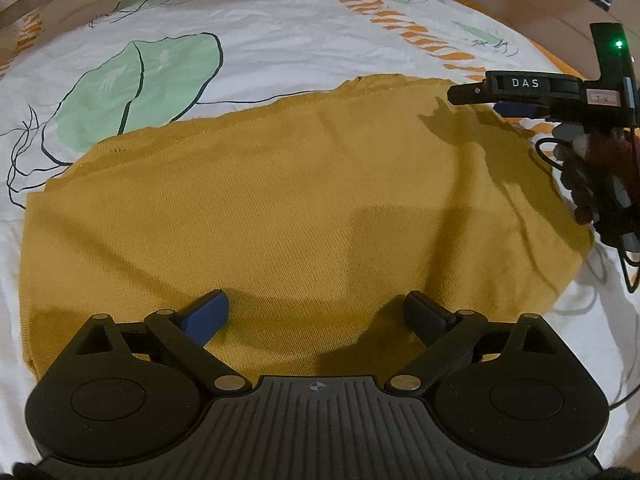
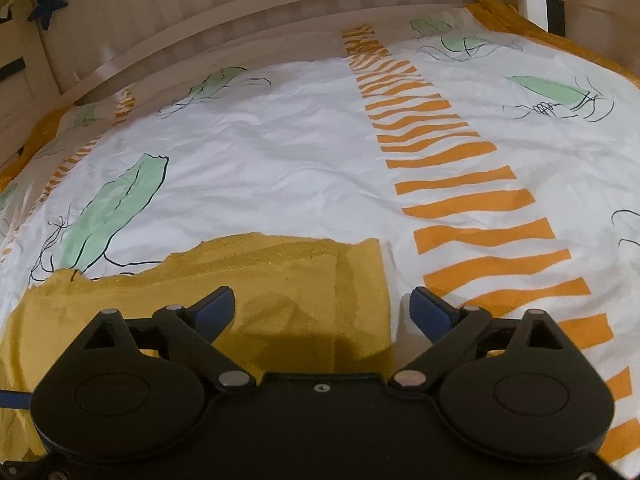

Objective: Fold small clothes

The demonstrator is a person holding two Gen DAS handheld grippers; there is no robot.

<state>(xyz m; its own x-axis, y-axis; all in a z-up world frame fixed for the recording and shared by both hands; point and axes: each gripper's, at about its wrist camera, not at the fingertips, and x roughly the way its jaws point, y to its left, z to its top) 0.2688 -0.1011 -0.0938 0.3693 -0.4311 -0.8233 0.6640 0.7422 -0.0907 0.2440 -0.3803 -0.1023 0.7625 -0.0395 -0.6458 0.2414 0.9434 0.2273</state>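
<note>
A mustard-yellow knit garment (image 1: 280, 208) lies spread flat on the bed, its far edge ragged and layered. My left gripper (image 1: 316, 298) hovers open over the garment's near edge, with nothing between its fingers. My right gripper (image 1: 476, 101) shows in the left wrist view at the upper right, above the garment's far right corner. In the right wrist view the same gripper (image 2: 322, 294) stands open. Its left finger is over the yellow garment (image 2: 280, 280), its right finger over the sheet, and the cloth's right edge runs between them unpinched.
The bed sheet (image 2: 300, 140) is white with green leaf prints and orange striped bands (image 2: 460, 184). A wooden bed frame (image 2: 280, 4) borders the far side. Black cables (image 1: 624, 264) and a dark-sleeved hand (image 1: 600, 160) hang at the right of the garment.
</note>
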